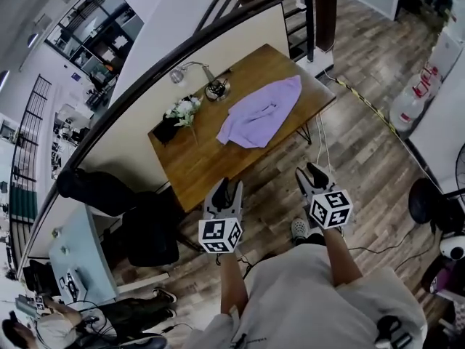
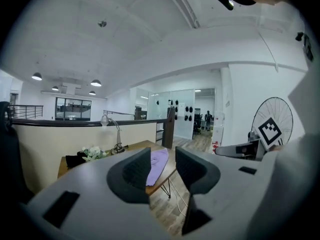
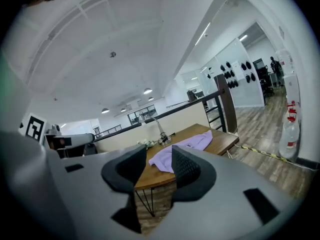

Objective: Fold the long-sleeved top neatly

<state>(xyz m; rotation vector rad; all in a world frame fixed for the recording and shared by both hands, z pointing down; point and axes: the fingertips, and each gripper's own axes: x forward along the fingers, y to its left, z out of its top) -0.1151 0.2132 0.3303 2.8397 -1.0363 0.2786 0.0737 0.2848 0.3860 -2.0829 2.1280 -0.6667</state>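
Floorboards (image 1: pixel 363 144) of brown wood surround a wooden surface (image 1: pixel 190 167) set against a cream partition (image 1: pixel 247 38) that is topped by a dark handrail. The lilac long-sleeved top (image 1: pixel 259 113) lies rumpled on the right half of the surface, with a desk lamp (image 1: pixel 215 87) and white flowers (image 1: pixel 184 109) to its left beside the partition. Water bottles (image 1: pixel 408 107) stand on the floor at the right. The left gripper (image 1: pixel 227 189) and right gripper (image 1: pixel 310 171) hang over the floor short of the surface, well apart from the top, each with jaws wide and nothing between them.
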